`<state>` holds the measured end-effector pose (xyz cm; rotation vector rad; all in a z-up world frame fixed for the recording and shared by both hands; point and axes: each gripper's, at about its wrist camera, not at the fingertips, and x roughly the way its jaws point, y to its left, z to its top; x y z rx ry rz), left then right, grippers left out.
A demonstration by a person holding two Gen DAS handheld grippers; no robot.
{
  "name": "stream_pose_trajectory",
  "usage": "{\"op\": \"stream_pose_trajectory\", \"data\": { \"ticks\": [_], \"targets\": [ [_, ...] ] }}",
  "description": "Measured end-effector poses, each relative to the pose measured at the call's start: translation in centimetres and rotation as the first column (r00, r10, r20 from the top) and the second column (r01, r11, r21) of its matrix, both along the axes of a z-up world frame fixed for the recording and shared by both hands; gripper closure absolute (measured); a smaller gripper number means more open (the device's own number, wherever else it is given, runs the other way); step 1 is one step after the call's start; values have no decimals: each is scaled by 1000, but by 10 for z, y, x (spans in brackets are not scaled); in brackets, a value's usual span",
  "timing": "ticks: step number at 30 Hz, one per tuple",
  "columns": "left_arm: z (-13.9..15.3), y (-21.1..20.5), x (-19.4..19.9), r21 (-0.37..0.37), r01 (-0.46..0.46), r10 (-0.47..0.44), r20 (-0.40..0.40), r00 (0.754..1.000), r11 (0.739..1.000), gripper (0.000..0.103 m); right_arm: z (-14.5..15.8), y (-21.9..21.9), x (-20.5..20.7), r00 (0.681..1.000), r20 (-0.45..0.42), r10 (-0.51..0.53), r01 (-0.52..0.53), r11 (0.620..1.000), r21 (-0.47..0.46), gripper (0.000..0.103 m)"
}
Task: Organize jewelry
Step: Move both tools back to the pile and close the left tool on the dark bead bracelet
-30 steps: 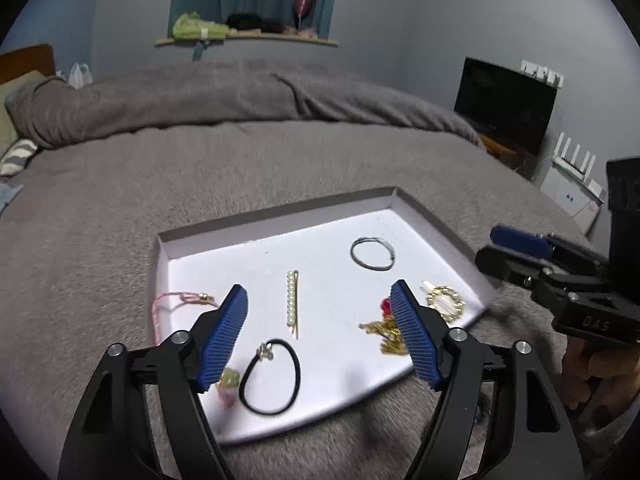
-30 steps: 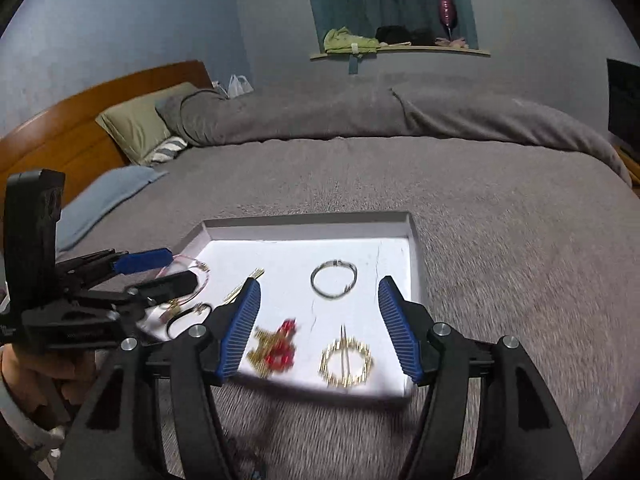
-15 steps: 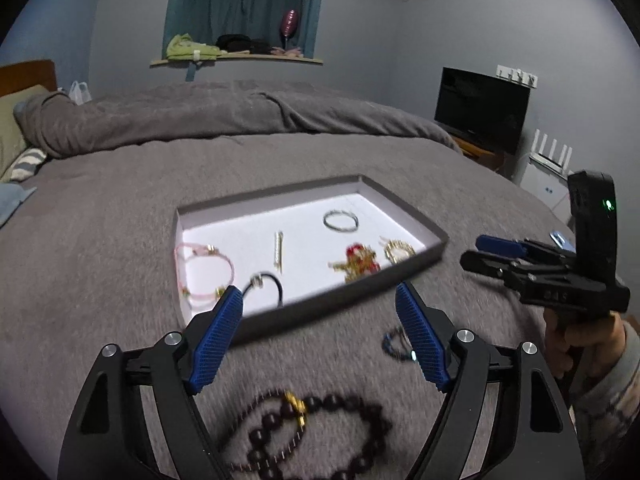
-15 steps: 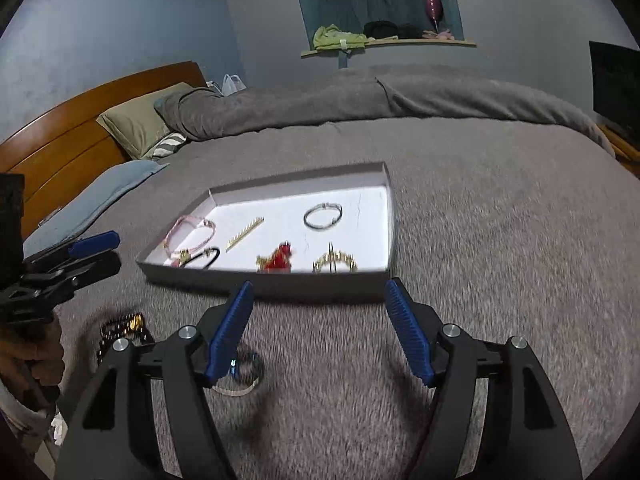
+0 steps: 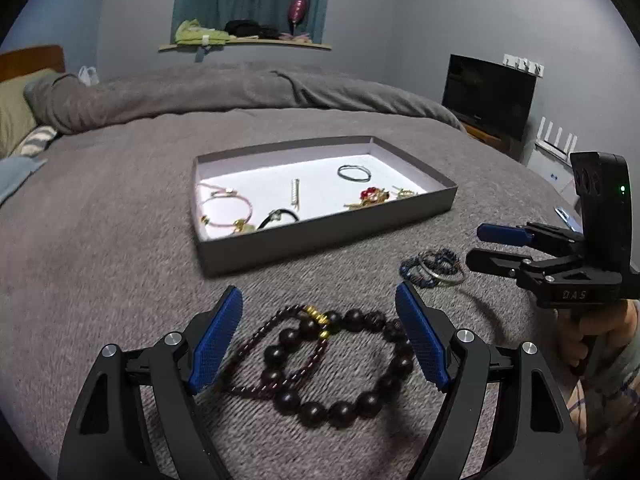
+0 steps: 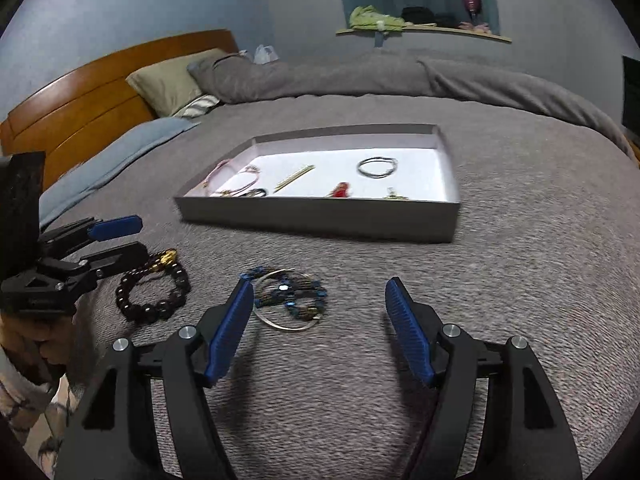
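Note:
A grey tray (image 5: 320, 236) with a white floor lies on the bed and holds several jewelry pieces. It also shows in the right wrist view (image 6: 320, 216). A dark bead bracelet (image 5: 340, 364) with a thin bead strand lies on the blanket in front of the tray, between the open fingers of my left gripper (image 5: 320, 344). A blue bead bracelet with a silver bangle (image 6: 292, 300) lies just ahead and left of my open, empty right gripper (image 6: 320, 328). Both show in the other view: the bangle pile (image 5: 432, 268), the dark bracelet (image 6: 154, 292).
The grey blanket (image 6: 520, 260) covers the whole bed. Pillows and a wooden headboard (image 6: 80, 92) are at the far left. A TV (image 5: 488, 96) and a white router stand off the bed's right side. A shelf with clothes hangs on the far wall.
Both grippers have pulled back from over the tray toward the near side of the bed. The loose bracelets on the blanket have come into view under them.

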<state>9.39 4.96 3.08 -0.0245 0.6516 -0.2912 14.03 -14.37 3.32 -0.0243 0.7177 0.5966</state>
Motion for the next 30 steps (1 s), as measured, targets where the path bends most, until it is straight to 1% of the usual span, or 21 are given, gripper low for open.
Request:
{"op": "stream_pose_trajectory", "data": {
  "ticks": [2, 5, 10, 11, 14, 16, 17, 20, 27, 30],
  "targets": [
    [-3, 5, -2, -4, -9, 9, -7, 1000, 1000, 24, -3, 7, 2, 1000, -14, 15, -15, 1000, -18, 35],
    [-7, 11, -3, -10, -20, 20, -15, 1000, 1000, 24, -10, 16, 9, 998, -60, 34, -36, 999, -39, 35],
    [-10, 14, -4, -15, -26, 25, -18, 1000, 1000, 24, -16, 23, 19, 993, -107, 50, -54, 998, -36, 36],
    [-10, 15, -4, -16, -26, 26, -18, 999, 1000, 24, -18, 26, 19, 992, -113, 54, -60, 997, -46, 40],
    [-12, 17, -4, -24, -29, 28, -20, 999, 999, 24, -21, 32, 22, 990, -127, 67, -75, 995, -65, 49],
    [-13, 18, -4, -25, -29, 28, -26, 999, 999, 24, -21, 30, 23, 989, -131, 62, -69, 996, -50, 54],
    [-14, 18, -4, -26, -29, 28, -28, 999, 999, 24, -20, 27, 24, 989, -133, 59, -64, 997, -31, 54],
    [-16, 19, -4, -26, -25, 24, -38, 999, 999, 24, -17, 21, 23, 992, -122, 46, -48, 999, -13, 54],
    [-18, 25, -4, -36, -30, 28, -55, 998, 999, 24, -5, 2, 15, 998, -52, -18, 21, 999, 42, 54],
    [-18, 27, -5, -32, -28, 26, -59, 998, 999, 24, -1, -5, 13, 999, -34, -42, 43, 998, 47, 54]
  ]
}}
